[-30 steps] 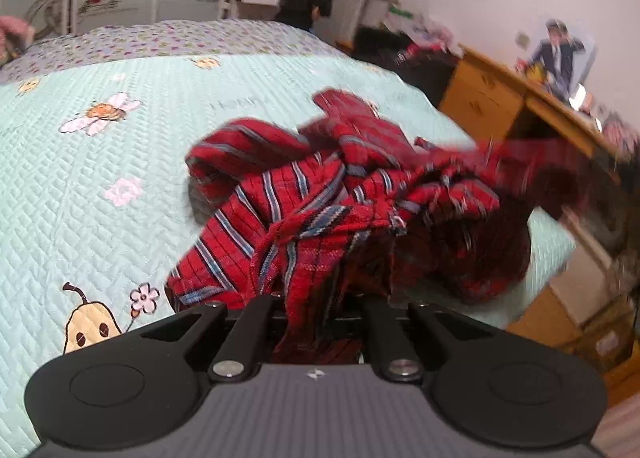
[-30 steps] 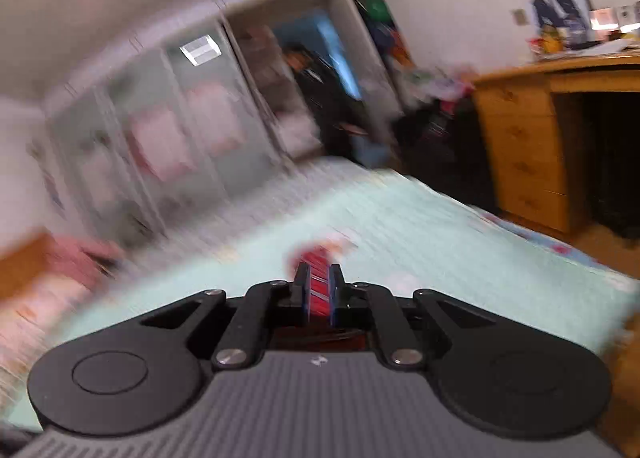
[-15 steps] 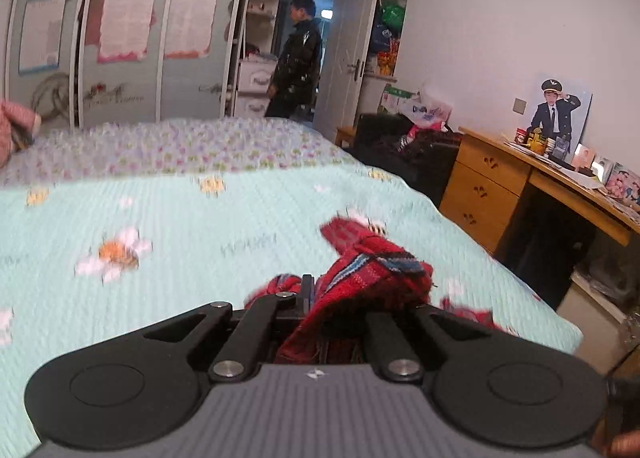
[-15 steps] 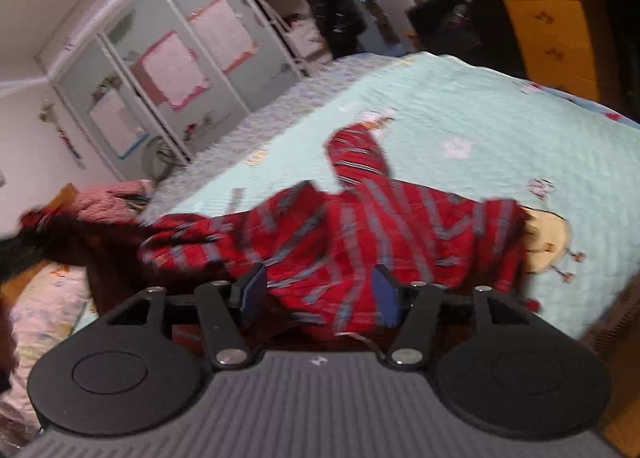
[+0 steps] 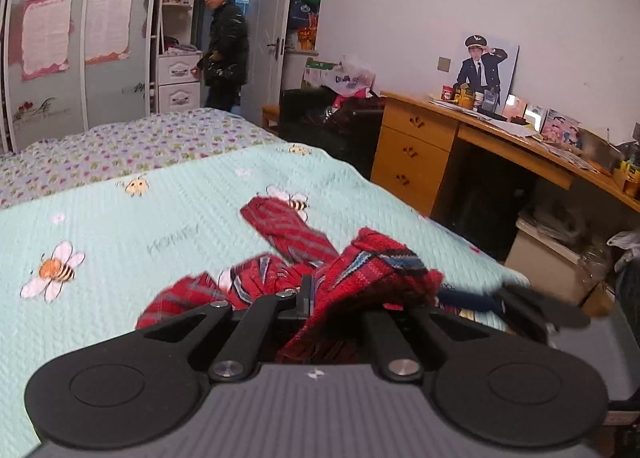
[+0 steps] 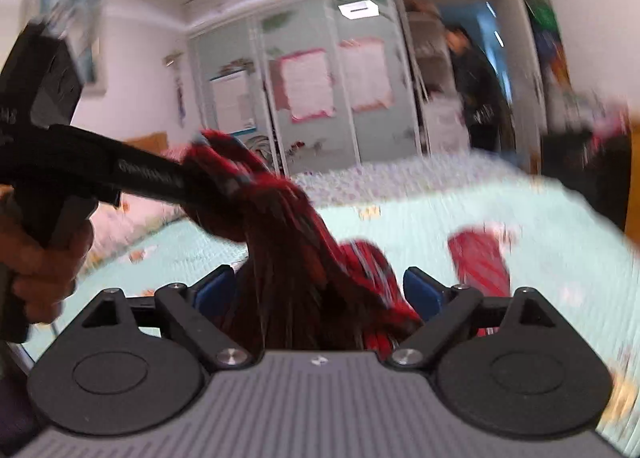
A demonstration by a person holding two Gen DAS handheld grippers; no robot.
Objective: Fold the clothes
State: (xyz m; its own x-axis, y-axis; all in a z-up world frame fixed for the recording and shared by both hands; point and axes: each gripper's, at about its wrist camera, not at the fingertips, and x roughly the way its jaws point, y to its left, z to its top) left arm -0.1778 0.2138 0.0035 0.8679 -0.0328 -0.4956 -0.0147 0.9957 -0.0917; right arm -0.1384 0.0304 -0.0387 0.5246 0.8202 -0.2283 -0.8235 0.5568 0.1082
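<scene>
**Plaid garment bunched between two grippers above the bed**

The left gripper (image 5: 320,294) is clamped on a thick wad of the red plaid garment (image 5: 372,270), with cloth spilling over and hiding the right-hand finger. From the right wrist view, the same tool reaches in from the left side, held by a hand (image 6: 40,266), and the cloth hangs down from its tip in a dark, twisted rope.

The right gripper (image 6: 318,294) stands wide apart, its blue pads (image 6: 212,290) on either side of the hanging fabric; whether they touch it cannot be told through the blur.

Part of the garment rests on the mint quilted bedspread (image 5: 120,242), which carries bee and flower prints, and one sleeve-like end lies stretched toward the far side of the bed. A wooden desk (image 5: 460,134) stands beside the bed, and a person in a dark jacket (image 5: 224,46) stands near the doorway by the wardrobe (image 5: 80,38).
</scene>
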